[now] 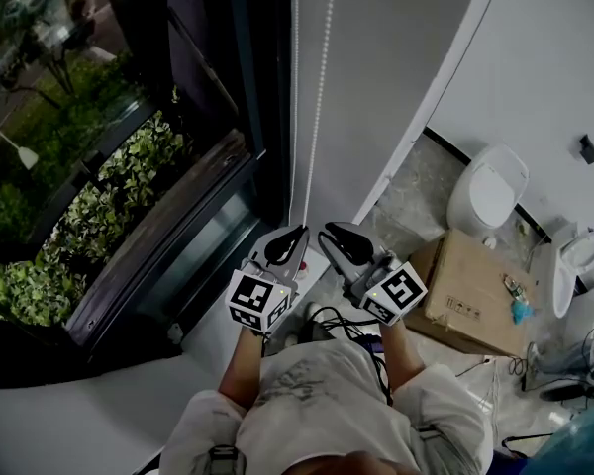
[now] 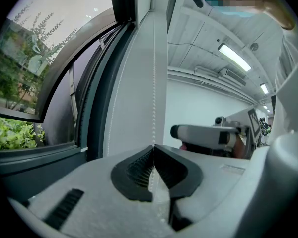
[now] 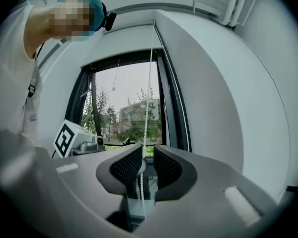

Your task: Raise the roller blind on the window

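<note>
The left gripper (image 2: 154,148) clamps the blind's bead chain (image 2: 154,83) hanging beside the window frame (image 2: 94,113), the right gripper (image 3: 147,151) stands released with that chain loose between its jaws, and the cardboard box (image 1: 475,290) on the floor sits closed.

A brown cardboard box (image 1: 472,290) lies on the tiled floor (image 1: 416,191); a white toilet (image 1: 488,191) stands just beyond it, black cables (image 1: 327,323) left of it, green shrubs (image 1: 109,206) far left, outside
</note>
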A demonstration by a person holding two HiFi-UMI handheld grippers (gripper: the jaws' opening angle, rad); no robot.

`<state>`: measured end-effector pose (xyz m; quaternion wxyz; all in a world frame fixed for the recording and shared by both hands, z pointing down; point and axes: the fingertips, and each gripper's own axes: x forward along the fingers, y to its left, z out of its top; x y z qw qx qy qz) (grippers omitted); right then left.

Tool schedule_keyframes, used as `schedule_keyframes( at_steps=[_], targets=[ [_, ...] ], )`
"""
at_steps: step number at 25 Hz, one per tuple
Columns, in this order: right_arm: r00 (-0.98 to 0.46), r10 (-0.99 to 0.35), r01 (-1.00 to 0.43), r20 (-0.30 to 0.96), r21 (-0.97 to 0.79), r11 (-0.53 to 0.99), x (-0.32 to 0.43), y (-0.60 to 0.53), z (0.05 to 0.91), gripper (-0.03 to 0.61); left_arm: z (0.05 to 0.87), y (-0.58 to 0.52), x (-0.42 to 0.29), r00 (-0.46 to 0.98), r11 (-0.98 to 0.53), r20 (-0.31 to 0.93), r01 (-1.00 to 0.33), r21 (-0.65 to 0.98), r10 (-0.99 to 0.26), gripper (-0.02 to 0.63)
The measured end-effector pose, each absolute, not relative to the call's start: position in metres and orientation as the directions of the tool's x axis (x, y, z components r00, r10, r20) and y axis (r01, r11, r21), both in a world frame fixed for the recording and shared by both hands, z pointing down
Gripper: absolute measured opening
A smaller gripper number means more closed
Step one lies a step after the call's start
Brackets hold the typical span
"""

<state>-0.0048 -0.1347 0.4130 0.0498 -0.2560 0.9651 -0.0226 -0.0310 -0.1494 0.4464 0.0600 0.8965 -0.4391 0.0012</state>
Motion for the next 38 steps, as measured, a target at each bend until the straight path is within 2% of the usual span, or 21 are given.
schedule_keyframes(
  at_steps=[8,15,16,18,19,26,38],
  targets=[
    [-0.876,-0.441,-0.451,-0.194,0.011,0.892,-0.016,-0.146,0.339,0.095,0.447,-0.149,-0.029,0.614,-0.607,0.057,-0.788,0.105,-0.787,0.014],
    [-0.887,-0.411,-0.432,-0.212,0.066,0.899,-0.036,-0.160,0.305,0.107,0.446,-0.148,-0.026,0.616,-0.609,0.055,-0.786,0.105,-0.786,0.012],
    [-0.887,-0.412,-0.434,-0.209,0.069,0.898,-0.038,-0.162,0.304,0.099,0.446,-0.148,-0.026,0.616,-0.609,0.055,-0.786,0.106,-0.786,0.012],
    [-0.887,-0.413,-0.435,-0.208,0.071,0.898,-0.041,-0.163,0.304,0.025,0.446,-0.149,-0.026,0.615,-0.608,0.053,-0.786,0.109,-0.786,0.012],
    [-0.888,-0.410,-0.431,-0.211,0.069,0.900,-0.042,-0.162,0.305,0.015,0.446,-0.149,-0.027,0.615,-0.607,0.051,-0.787,0.110,-0.787,0.012],
    [-0.883,-0.414,-0.439,-0.220,0.075,0.896,-0.043,-0.160,0.312,0.010,0.453,-0.149,-0.029,0.610,-0.602,0.060,-0.790,0.114,-0.790,0.012],
    [-0.883,-0.452,-0.458,-0.124,0.025,0.889,-0.041,-0.162,0.378,0.009,0.519,-0.148,-0.029,0.598,-0.579,0.173,-0.801,0.151,-0.783,0.012]
  ],
)
